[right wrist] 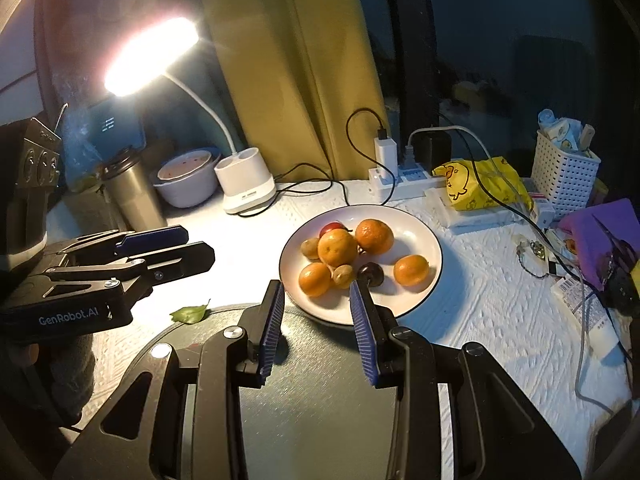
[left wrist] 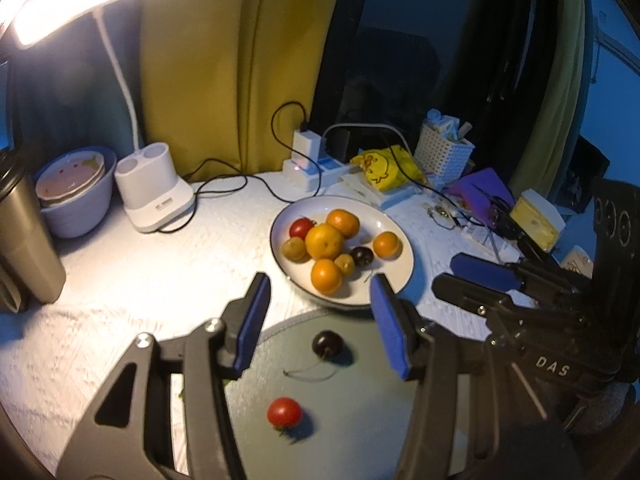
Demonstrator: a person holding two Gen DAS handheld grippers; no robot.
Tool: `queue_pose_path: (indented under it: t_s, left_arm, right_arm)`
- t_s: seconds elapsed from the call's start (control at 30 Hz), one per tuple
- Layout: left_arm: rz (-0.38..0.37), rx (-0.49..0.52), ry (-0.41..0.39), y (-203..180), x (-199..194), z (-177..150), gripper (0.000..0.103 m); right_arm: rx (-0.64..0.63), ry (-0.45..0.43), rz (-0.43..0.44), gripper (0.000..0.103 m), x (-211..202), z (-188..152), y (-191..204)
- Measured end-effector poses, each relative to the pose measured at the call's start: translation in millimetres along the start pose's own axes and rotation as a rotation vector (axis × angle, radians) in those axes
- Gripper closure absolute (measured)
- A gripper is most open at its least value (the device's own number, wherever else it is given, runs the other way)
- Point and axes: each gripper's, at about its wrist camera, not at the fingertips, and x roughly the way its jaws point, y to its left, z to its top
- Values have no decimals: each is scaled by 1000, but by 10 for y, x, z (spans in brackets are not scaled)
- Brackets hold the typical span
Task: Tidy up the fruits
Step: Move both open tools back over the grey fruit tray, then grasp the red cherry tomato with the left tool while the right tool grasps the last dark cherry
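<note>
A white plate (left wrist: 394,280) (right wrist: 420,236) holds several oranges (left wrist: 324,241), a red cherry tomato (left wrist: 301,227), small yellow-brown fruits and a dark cherry (left wrist: 362,256). In front of it lies a dark green round plate (left wrist: 360,420) (right wrist: 316,400) with one dark cherry (left wrist: 327,344) and one red cherry tomato (left wrist: 284,411). My left gripper (left wrist: 320,280) (right wrist: 198,244) hovers open above the green plate, nothing between its blue pads. My right gripper (right wrist: 318,292) (left wrist: 456,276) is open too and empty, over the green plate's far edge near the white plate.
A lit desk lamp with a white base (right wrist: 248,188) stands behind, beside a bowl (left wrist: 76,200) and a steel tumbler (left wrist: 24,232). A power strip with cables (right wrist: 404,176), a yellow packet (right wrist: 480,184) and a white basket (right wrist: 564,168) crowd the right. A green leaf (right wrist: 190,314) lies on the cloth.
</note>
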Motion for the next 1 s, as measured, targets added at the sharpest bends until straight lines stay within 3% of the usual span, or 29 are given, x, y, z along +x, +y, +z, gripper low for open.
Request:
queue_pose_path:
  t_s: [0.7, 1.0]
  left_arm:
    - [11, -57, 109, 139, 102, -740, 50]
    - [71, -39, 160, 183, 295, -851, 50]
  right_arm:
    - [-6, 88, 21, 67, 81, -526, 248]
    - [1, 113, 25, 67, 228, -567, 235]
